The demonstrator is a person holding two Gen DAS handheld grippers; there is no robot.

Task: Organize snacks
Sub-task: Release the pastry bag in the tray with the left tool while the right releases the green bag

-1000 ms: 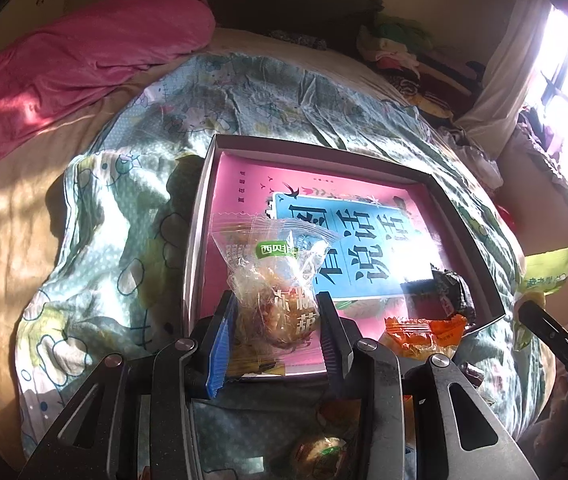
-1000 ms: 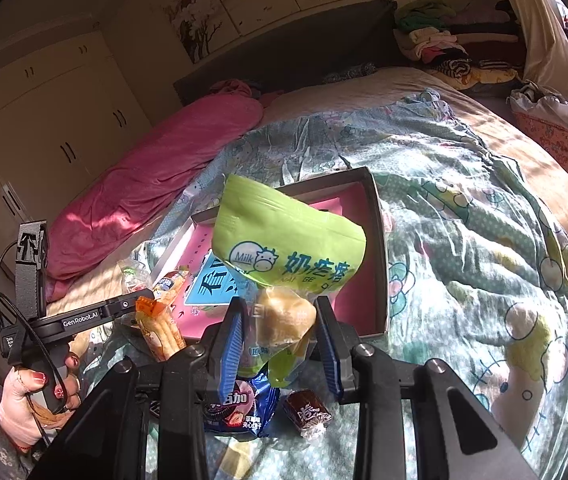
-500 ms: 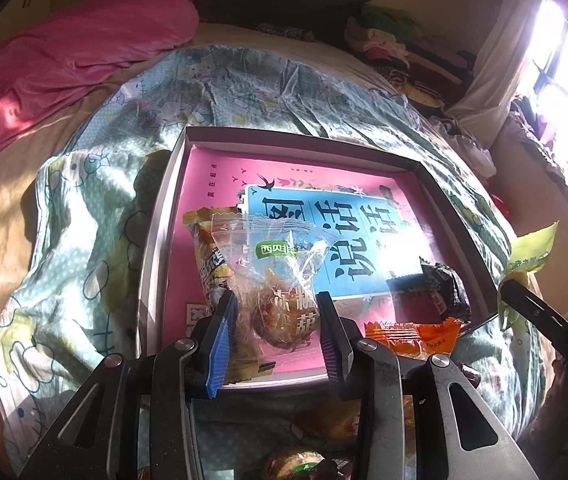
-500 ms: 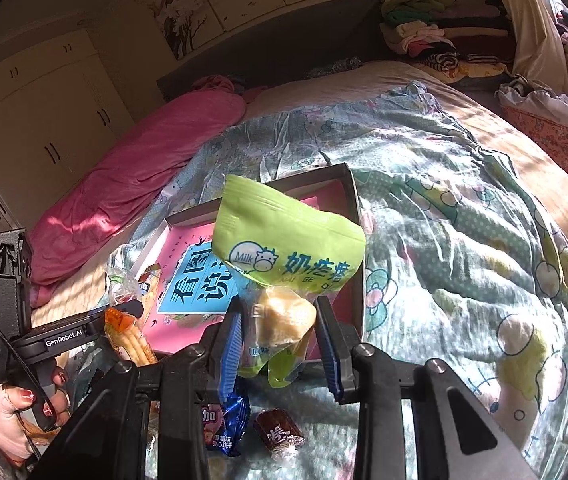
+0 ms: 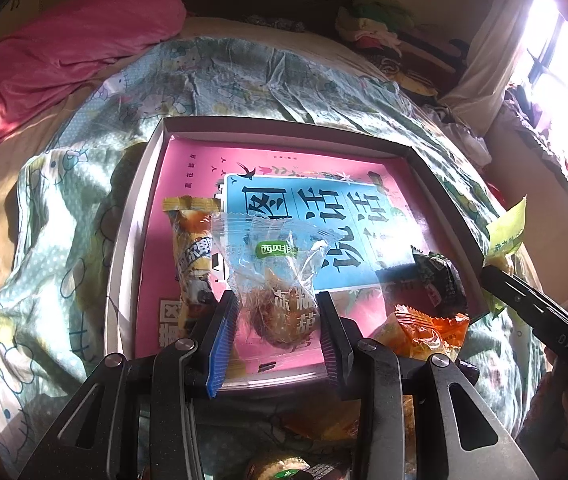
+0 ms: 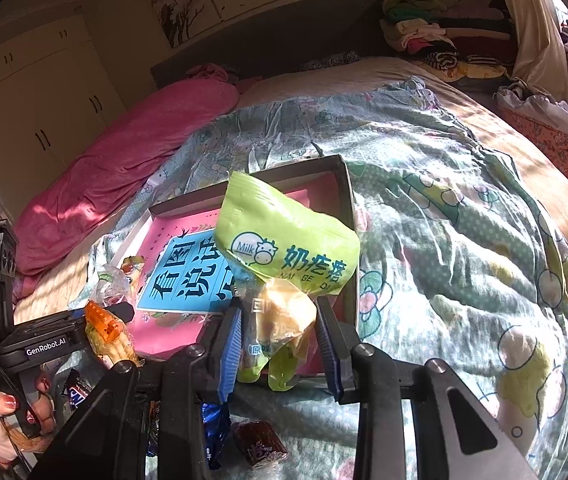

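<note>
The left gripper (image 5: 278,320) clamps a clear snack bag (image 5: 280,280) over the box (image 5: 132,240) (pink-lined); the right gripper (image 6: 280,336) grips a green packet (image 6: 284,244).

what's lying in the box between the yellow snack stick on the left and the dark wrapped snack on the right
In the left wrist view, the book's blue title panel, with the clear pastry bag held in the left gripper in front of it.

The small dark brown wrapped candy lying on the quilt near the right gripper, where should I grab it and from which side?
Grip the dark brown candy across its short middle, coming straight down from above. It lies flat on the quilt, so only the top is free, and its crimped ends look too flimsy. The right gripper already holds the green milk snack bag, which should go first.
</note>
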